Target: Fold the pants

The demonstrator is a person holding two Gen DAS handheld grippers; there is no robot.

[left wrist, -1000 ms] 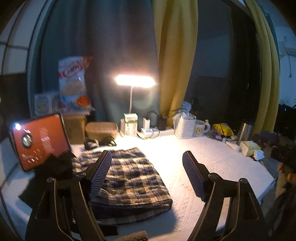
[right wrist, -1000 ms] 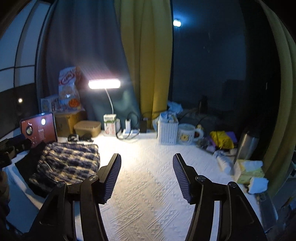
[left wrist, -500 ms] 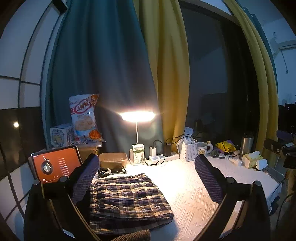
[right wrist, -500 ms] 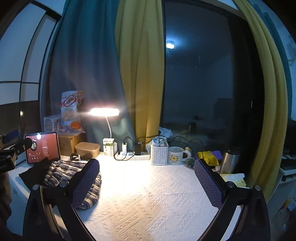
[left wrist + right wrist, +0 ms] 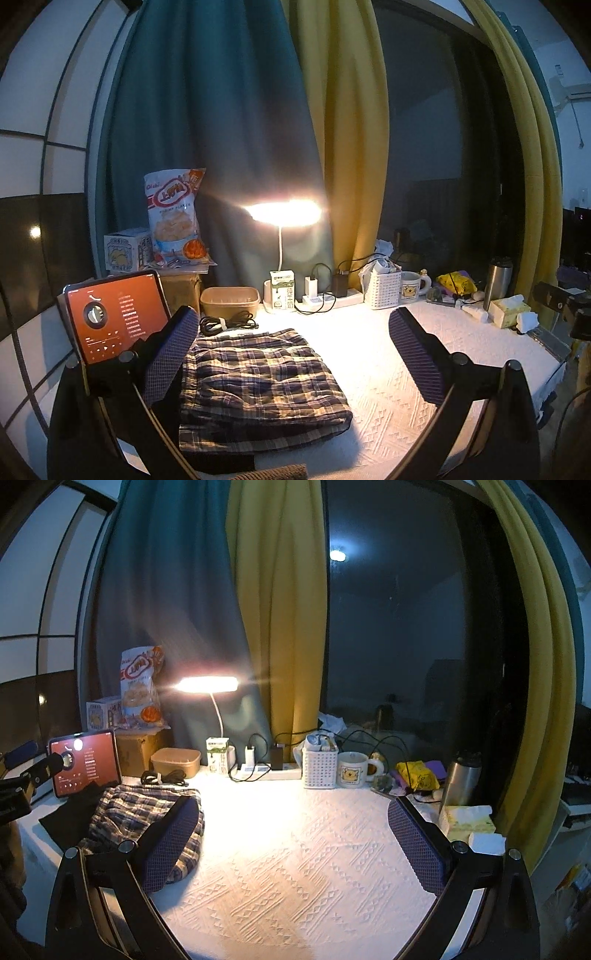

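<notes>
Left tongs (image 5: pixel 291 354) spread wide, nothing between the pads. Right tongs (image 5: pixel 291 842) likewise wide and empty. Plaid pants (image 5: pixel 258 380) lie folded flat on the white table (image 5: pixel 406 387), at 9 o'clock from the right tongs. Beyond, at 12 o'clock, a lit lamp (image 5: pixel 283 213); tablet (image 5: pixel 114 314) at 10 o'clock.

Dim room, lit by one glowing desk lamp (image 5: pixel 282 214) at the back of a table under a white textured cloth (image 5: pixel 295 867). Behind it, teal curtain (image 5: pixel 207 110) beside yellow curtain (image 5: pixel 280 590); dark window (image 5: pixel 399 627) reflecting a ceiling light. White panelled wall (image 5: pixel 33 110) on the left.
</notes>
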